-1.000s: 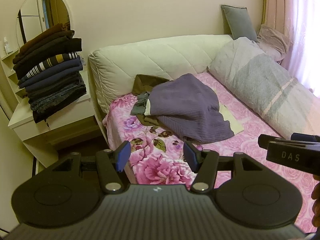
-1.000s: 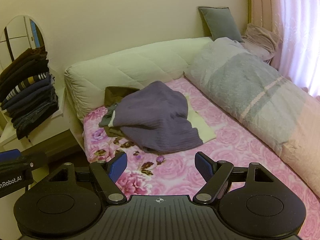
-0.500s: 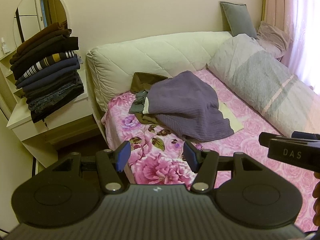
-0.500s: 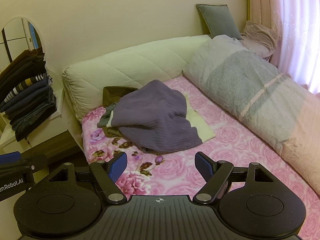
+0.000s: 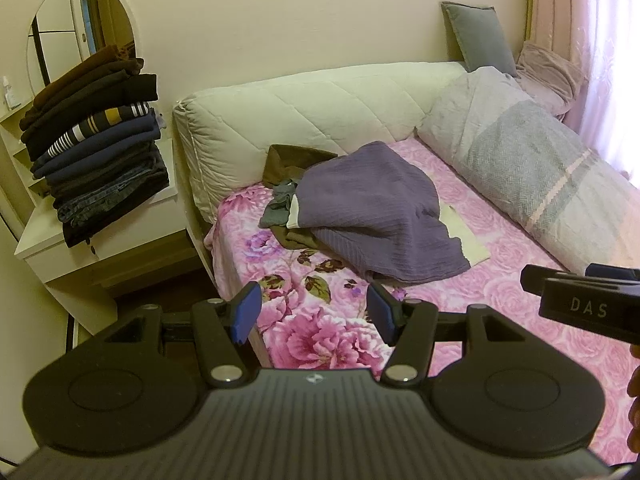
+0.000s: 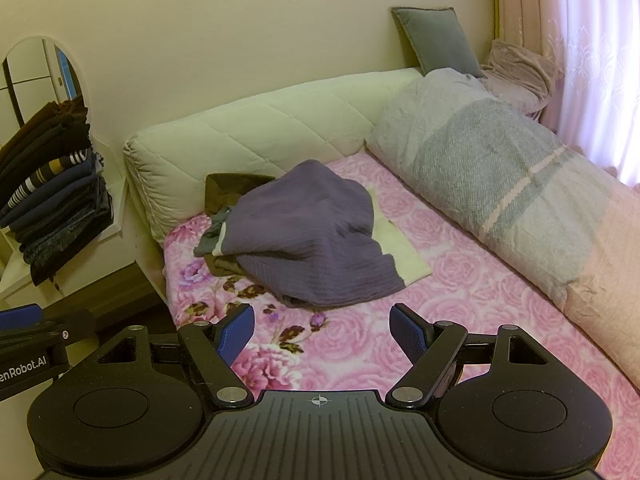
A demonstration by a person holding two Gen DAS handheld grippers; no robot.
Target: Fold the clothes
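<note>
Left wrist view: a crumpled purple garment is heaped over other clothes on the bed, beyond both empty, wide-spread grippers. Several layers may be pinched together if grabbed blindly.

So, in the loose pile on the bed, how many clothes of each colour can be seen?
Purple: 1, the sweater lying on top
Brown: 1, a garment partly under it
Grey: 1, a crumpled piece at the left edge
Pale yellow: 1, a flat cloth underneath
Total: 4 visible; more may be hidden below.
</note>
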